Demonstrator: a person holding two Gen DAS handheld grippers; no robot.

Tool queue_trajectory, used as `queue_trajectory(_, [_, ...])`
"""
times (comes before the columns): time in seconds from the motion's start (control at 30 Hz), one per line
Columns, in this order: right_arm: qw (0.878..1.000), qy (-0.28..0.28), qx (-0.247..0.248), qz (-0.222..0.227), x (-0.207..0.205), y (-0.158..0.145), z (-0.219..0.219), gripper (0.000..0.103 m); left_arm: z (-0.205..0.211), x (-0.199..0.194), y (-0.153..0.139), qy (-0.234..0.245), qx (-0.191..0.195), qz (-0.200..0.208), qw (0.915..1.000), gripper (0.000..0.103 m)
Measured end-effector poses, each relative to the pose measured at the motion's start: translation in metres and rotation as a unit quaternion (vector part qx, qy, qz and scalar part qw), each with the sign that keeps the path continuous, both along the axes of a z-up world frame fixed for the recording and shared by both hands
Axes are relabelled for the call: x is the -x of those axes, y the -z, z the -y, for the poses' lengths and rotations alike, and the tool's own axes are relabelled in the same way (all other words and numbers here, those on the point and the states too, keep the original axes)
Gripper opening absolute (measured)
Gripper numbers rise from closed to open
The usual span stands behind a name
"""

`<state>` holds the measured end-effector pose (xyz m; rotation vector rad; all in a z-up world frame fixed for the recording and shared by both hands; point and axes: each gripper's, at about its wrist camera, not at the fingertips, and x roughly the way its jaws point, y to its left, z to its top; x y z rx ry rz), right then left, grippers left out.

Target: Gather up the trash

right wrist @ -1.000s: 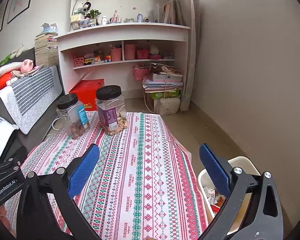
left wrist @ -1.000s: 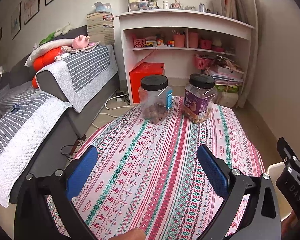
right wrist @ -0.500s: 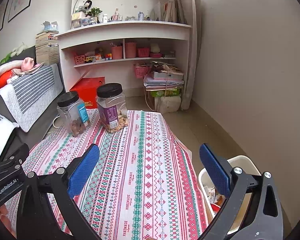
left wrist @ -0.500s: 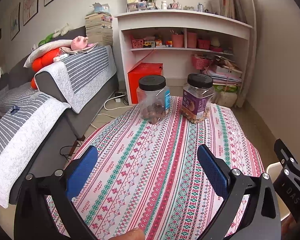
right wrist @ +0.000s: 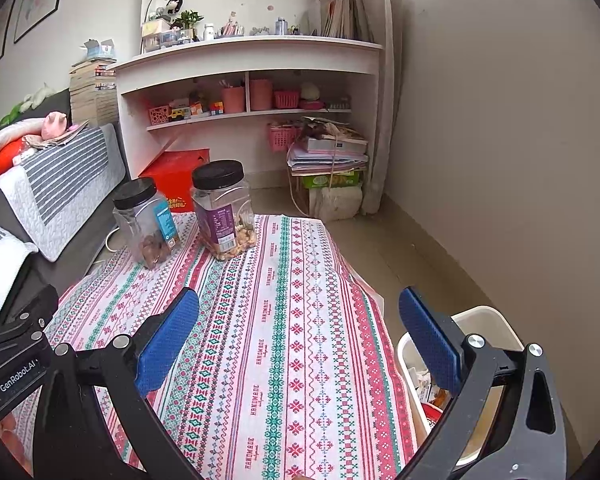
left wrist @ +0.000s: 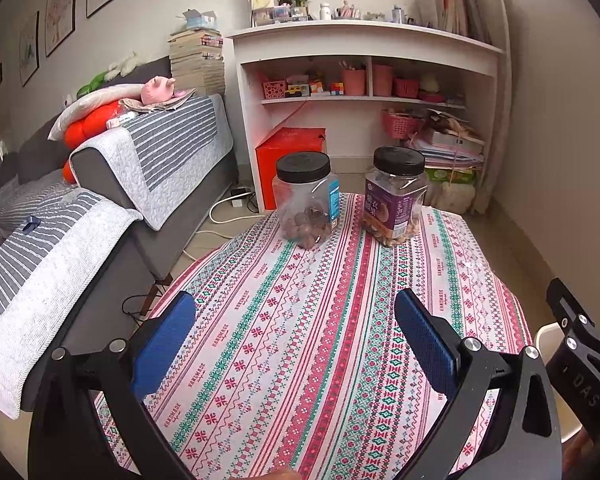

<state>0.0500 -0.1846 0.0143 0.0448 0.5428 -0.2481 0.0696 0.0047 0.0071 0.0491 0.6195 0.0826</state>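
A table draped in a red, green and white patterned cloth fills the middle of both views. At the lower right of the right wrist view a cream rectangular plastic trash bin stands upright just beside the table's edge, mouth up, scraps inside, partly behind the right gripper, whose blue-padded jaws are spread and empty. The left gripper is likewise spread, empty. Two black-lidded clear plastic jars stand upright at the frame's centre.
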Motion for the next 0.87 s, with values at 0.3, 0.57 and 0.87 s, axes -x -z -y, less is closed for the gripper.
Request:
queue_trajectory(0.3, [1.0,0.0,-0.003,-0.004,0.0003,0.0045,0.0008,0.096,0.0029,-0.0006,0.0029,0.017,0.012,-0.004,0.9998,0.096])
queue_trajectory(0.57, [1.0,0.004,-0.003,0.0,0.0015,0.0053,0.0018,0.096,0.0085,-0.0004,0.0045,0.029,0.009,-0.001,0.9995,0.095])
queue_trajectory(0.87, [1.0,0.012,0.0,0.008,0.0042,0.0031,0.0027,0.096,0.0053,0.001,0.0013,0.02,0.025,0.0,0.9995,0.096])
